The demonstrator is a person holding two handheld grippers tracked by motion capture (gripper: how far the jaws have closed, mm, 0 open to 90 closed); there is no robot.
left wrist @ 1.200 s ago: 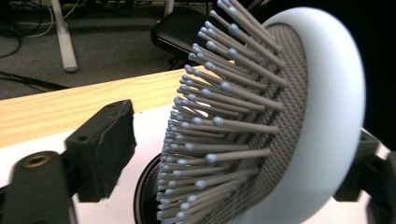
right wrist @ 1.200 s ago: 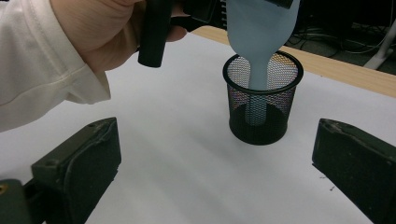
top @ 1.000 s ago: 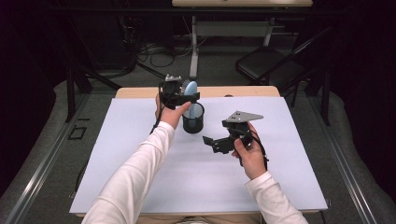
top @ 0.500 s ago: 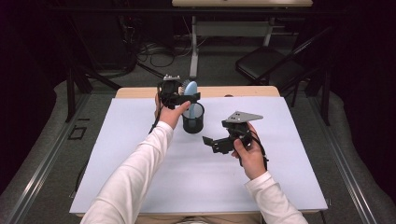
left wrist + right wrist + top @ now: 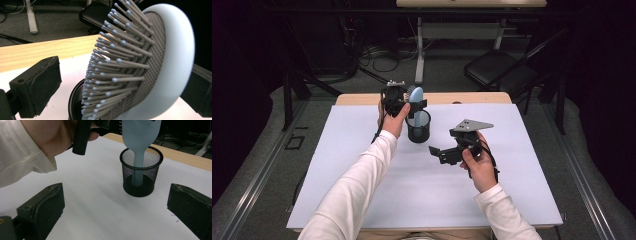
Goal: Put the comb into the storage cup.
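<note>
Between the left gripper's (image 5: 411, 102) jaws, a pale blue hairbrush (image 5: 140, 67), head up and bristles toward that gripper's camera; jaws spread wide, left pad well clear of the bristles, right pad just behind the back of the brush head, contact there hard to tell. Below the head, handle down inside a black mesh cup (image 5: 141, 175), end low in the cup as seen through the mesh from the right gripper view. Cup upright on the white table cover (image 5: 362, 150), near its far edge, a strip of bare wood (image 5: 37, 51) just beyond. Nearer the person and to the right, right gripper (image 5: 443, 153) held above the cover, jaws wide apart and empty, pointed at the cup, well apart from it.
</note>
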